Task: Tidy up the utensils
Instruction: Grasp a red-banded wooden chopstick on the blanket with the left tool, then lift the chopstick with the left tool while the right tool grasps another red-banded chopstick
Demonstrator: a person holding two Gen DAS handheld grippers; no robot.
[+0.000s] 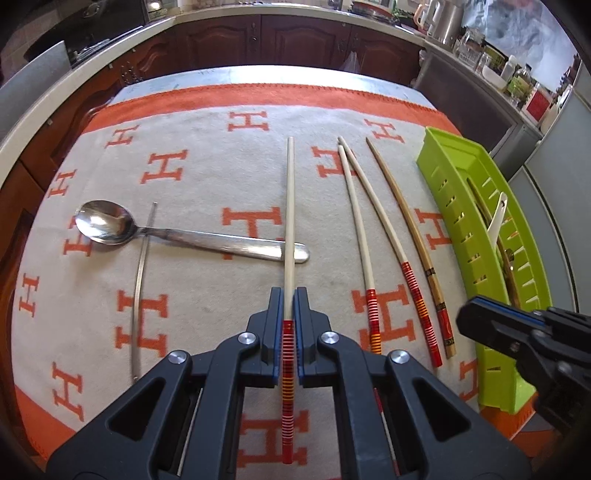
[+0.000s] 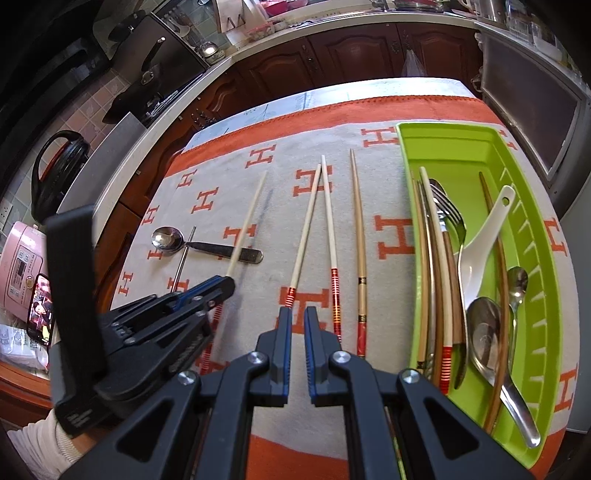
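Left of the green tray (image 2: 458, 147) on the counter, the left tongs (image 1: 289, 306) are clamped on one pale chopstick (image 1: 289, 206) crossing one steel spoon (image 1: 177, 232). Three more chopsticks (image 2: 328, 221) lie between it and the tray. The right tongs (image 2: 298, 325) are nearly closed, empty.

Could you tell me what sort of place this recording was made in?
Most likely a home kitchen: dark wooden cabinets under a pale countertop, a pink rice cooker at the side, and a green cutlery tray on a cloth-covered table.
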